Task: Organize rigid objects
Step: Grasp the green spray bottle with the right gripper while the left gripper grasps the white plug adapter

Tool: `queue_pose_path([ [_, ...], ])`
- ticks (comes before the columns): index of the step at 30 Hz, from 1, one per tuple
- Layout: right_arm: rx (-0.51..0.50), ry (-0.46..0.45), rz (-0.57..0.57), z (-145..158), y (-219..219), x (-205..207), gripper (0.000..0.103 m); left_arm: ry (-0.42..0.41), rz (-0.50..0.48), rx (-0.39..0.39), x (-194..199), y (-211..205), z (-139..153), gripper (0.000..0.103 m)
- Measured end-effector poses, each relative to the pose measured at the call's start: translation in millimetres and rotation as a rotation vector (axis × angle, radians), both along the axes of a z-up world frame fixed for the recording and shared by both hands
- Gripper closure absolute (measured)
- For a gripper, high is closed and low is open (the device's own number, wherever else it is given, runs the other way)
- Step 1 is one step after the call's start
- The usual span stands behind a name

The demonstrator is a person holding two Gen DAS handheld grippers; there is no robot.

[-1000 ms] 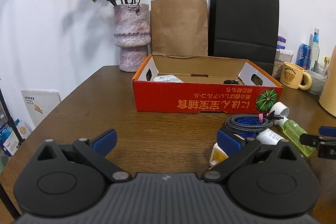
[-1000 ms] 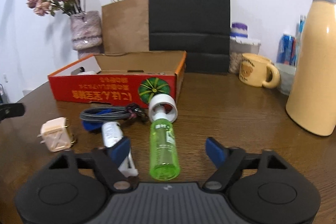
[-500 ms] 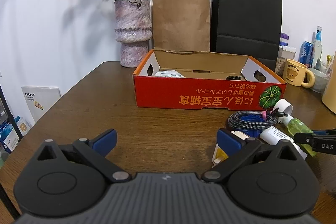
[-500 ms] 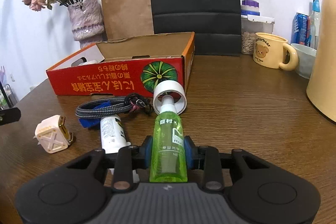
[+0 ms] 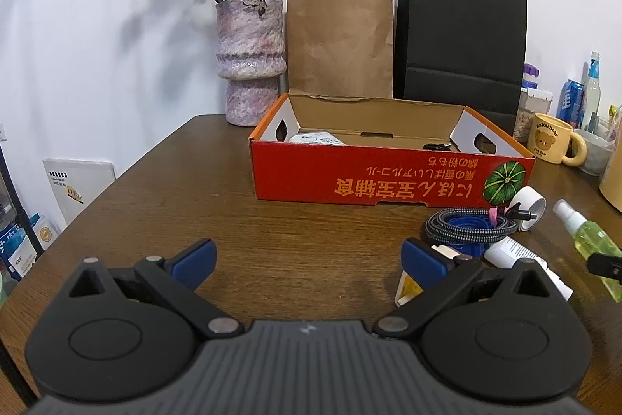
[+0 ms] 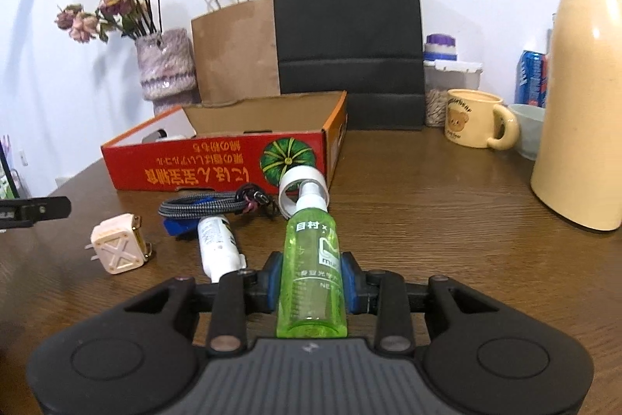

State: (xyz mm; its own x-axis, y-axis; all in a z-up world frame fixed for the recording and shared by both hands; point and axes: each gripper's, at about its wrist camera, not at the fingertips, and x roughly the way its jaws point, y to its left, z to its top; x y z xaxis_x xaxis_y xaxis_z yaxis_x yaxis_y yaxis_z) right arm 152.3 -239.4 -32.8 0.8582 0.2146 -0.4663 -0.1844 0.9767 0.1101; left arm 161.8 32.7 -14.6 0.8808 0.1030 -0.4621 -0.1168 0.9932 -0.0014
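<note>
Right tongs [image 6: 311, 279] clamped on green spray bottle [image 6: 311, 259], left tongs [image 5: 307, 259] wide open, empty; next, likely carry bottle into red box [image 6: 217, 162].

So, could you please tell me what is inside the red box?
Inside the red box, a white item lies at the left end and a small black thing near the right. The front wall hides the rest of the floor.
</note>
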Motion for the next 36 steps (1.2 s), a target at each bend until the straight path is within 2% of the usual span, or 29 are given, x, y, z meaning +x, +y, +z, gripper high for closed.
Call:
queue_pose_path([
  [13, 0.025, -0.049, -0.006, 6, -10, -5, 0.073, 0.008, -0.008, 0.007, 2, -32, -4, 0.0],
  [24, 0.028, -0.06, -0.034, 6, -23, 4, 0.073, 0.052, 0.025, 0.008, 14, -52, -12, 0.0],
  [36, 0.017, -0.072, -0.051, 4, -18, 4, 0.073, 0.099, 0.011, 0.067, 37, -79, -23, 0.0],
])
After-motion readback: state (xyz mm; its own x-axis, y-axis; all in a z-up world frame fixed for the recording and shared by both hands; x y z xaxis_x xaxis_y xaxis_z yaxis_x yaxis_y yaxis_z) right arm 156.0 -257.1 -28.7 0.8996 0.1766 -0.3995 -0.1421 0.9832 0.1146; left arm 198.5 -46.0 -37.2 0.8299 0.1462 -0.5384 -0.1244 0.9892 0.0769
